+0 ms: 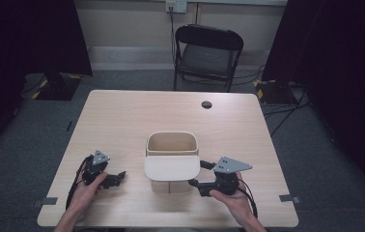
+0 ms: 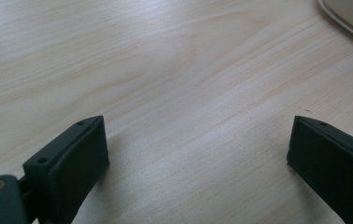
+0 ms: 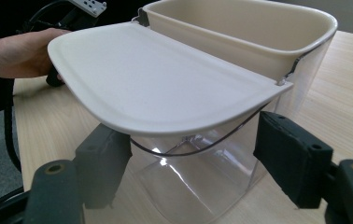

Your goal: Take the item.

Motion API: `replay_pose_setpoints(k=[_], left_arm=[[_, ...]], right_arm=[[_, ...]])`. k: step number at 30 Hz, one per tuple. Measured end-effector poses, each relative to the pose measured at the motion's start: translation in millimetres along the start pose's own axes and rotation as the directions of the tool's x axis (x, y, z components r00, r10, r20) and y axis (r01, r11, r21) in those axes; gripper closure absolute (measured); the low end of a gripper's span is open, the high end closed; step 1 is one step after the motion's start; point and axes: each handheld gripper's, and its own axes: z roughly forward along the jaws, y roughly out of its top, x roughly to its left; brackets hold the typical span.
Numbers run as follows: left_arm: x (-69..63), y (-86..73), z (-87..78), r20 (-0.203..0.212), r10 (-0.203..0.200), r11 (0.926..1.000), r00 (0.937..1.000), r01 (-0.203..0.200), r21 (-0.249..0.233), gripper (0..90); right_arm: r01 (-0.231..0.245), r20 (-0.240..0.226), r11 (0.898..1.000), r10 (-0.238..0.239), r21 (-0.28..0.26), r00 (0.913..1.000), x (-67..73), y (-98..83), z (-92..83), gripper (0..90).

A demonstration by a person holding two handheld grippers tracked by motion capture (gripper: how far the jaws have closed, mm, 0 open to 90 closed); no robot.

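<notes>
Bin [image 1: 172, 145] sits mid-table, lid [image 1: 172, 167] hanging open toward right gripper [image 1: 201, 177], jaws spread, unclamped; left gripper [image 1: 119, 177] released

A lab-like recording room: black curtains [image 1: 31, 38] flank a lone wooden table [image 1: 122, 121]; a folding chair [image 1: 208, 55] stands behind; cables [image 1: 287, 104] trail over grey carpet [image 1: 21, 145].

the table [image 1: 122, 121] is showing a pale wood grain with fine streaks, and a small dark round spot [image 1: 206, 104] is sitting at its far side. the bin [image 3: 240, 28] is wearing a cream rim and cream lid [image 3: 156, 84] over a clear, see-through body [image 3: 198, 172]. the left gripper [image 1: 118, 179] and right gripper [image 1: 198, 175] are looking black, each carrying a grey plate. beyond, a black chair [image 1: 208, 50] is standing on grey carpet [image 1: 26, 140].
</notes>
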Motion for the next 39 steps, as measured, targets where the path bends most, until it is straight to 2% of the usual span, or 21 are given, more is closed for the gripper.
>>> replay_pose_setpoints(k=[15, 28, 39], left_arm=[[0.0, 0.0, 0.0, 0.000, 0.000, 1.0000, 1.0000, 0.000, 0.000, 4.7], [0.0, 0.0, 0.0, 0.000, 0.000, 1.0000, 1.0000, 0.000, 0.000, 4.7], [0.0, 0.0, 0.1, 0.000, 0.000, 1.0000, 1.0000, 0.000, -0.001, 4.7]], right_arm=[[0.002, 0.002, 1.000, -0.002, -0.008, 1.0000, -0.7, 4.6, -0.9, 28.5], [0.001, 0.036, 1.000, -0.001, -0.020, 0.9994, -1.5, 6.6, -0.1, 26.2], [-0.013, 0.022, 0.999, 0.014, -0.035, 0.9996, -3.5, 5.2, 0.9, 25.7]])
